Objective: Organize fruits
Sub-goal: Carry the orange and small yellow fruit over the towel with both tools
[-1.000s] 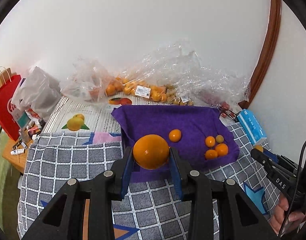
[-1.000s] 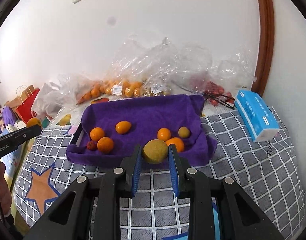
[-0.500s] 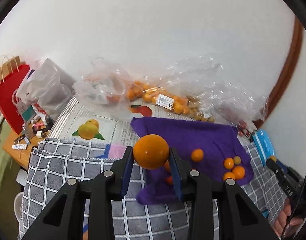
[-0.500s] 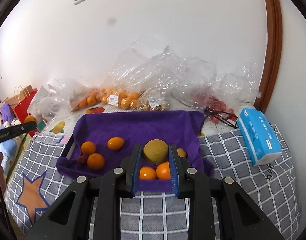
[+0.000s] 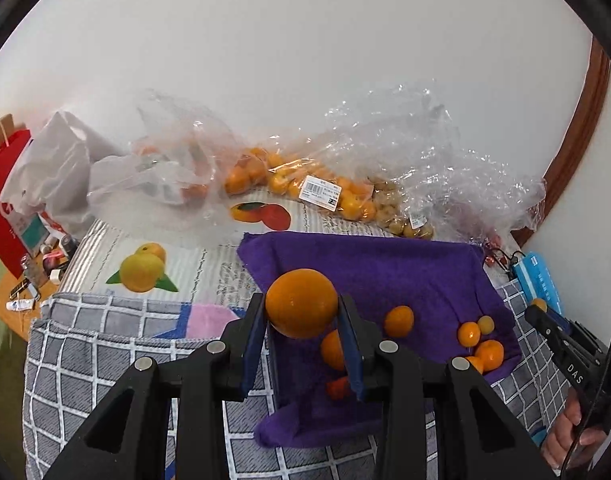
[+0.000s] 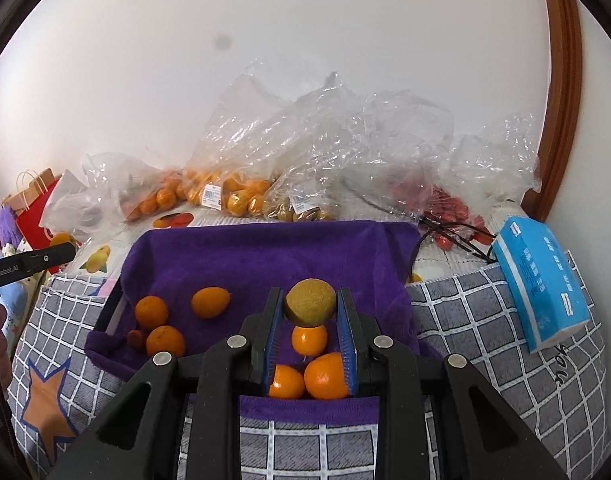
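Note:
My left gripper point(image 5: 302, 312) is shut on a large orange point(image 5: 301, 302) and holds it above the left part of the purple towel-lined tray point(image 5: 385, 264). My right gripper point(image 6: 310, 312) is shut on a round yellow-green fruit point(image 6: 310, 301) above the tray's point(image 6: 265, 252) right front part. Several small oranges lie on the towel: one group at the left point(image 6: 157, 326) and one under my right gripper point(image 6: 310, 364). The right gripper also shows at the edge of the left wrist view point(image 5: 545, 316).
Clear plastic bags of oranges point(image 5: 297, 182) and other fruit point(image 6: 297, 208) lie along the wall behind the tray. A blue tissue pack point(image 6: 541, 280) lies at the right. A red paper bag point(image 5: 3, 184) and white bag point(image 5: 53, 168) stand at the left. A checked cloth point(image 6: 485, 320) covers the surface.
Both grippers have moved forward over the tray with their fruits held. The left one has swung from the left side back toward the towel. The small oranges now sit under the right fingers.

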Tool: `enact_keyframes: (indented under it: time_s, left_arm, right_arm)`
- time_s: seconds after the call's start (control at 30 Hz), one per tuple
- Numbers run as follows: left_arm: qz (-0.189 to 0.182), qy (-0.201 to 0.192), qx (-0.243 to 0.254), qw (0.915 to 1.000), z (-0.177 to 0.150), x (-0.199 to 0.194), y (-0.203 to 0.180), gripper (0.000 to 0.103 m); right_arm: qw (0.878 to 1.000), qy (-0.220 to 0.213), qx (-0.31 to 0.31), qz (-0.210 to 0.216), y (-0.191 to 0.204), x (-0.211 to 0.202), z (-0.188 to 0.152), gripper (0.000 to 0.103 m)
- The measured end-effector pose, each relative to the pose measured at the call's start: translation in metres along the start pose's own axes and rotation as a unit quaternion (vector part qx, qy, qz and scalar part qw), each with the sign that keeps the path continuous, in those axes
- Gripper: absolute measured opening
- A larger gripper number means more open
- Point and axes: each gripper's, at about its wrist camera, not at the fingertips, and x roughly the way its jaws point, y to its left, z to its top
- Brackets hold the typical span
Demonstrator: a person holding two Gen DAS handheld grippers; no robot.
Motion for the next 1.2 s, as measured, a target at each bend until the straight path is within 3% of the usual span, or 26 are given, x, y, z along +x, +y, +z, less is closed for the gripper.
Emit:
enact_keyframes:
  time_s: [0.43,0.73,1.2]
  left_arm:
    - [-0.006,0.008,0.007,0.9999,0.016,0.028,-0.006,0.033]
    - [-0.017,0.013,-0.027,0.9994,0.03,0.048,0.019,0.033]
    - [-0.04,0.087,-0.012,0.9953,0.023,0.111,-0.009,0.033]
  right_arm:
    - [1.0,0.0,0.001,-0.013,-0.014,0.025,0.014,0.026]
    - [1.0,0.005,0.003,-0.023,-0.024,0.046,0.021,0.026]
    - [0.998,0.061,0.017,-0.005,-0.027,0.101,0.006,0.026]
